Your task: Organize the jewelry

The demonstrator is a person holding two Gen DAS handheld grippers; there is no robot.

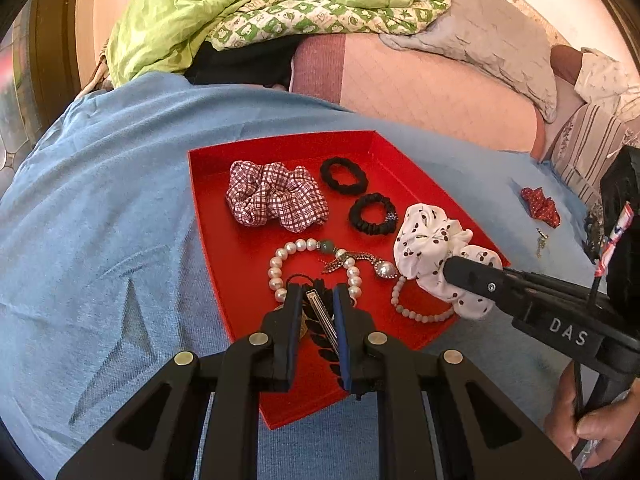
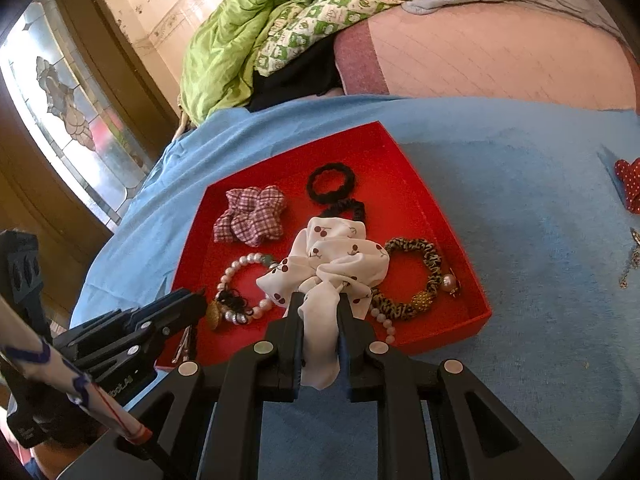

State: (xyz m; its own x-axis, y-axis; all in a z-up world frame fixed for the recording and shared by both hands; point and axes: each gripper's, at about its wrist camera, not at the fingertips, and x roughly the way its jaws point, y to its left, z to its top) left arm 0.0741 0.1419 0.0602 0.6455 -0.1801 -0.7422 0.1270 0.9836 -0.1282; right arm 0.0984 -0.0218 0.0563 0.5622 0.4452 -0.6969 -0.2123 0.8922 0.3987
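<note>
Red cardboard tray (image 1: 208, 184) sits on the blue cloth (image 1: 100, 208), holding scrunchies and bead bracelets. Only the right wrist view shows the leopard-print scrunchie (image 2: 416, 276) and pink pearl near the tray's right wall; the left wrist view hides them behind the white cherry scrunchie (image 1: 432, 244). The right gripper (image 2: 319, 300) is clamped on that scrunchie's white fabric, over the tray. The left gripper (image 1: 317, 292) is pinched on a metal hair clip (image 1: 322, 316) above the pearl bracelet (image 1: 280, 264). A red dotted scrunchie (image 1: 540, 206) lies outside, cut off in the right view
</note>
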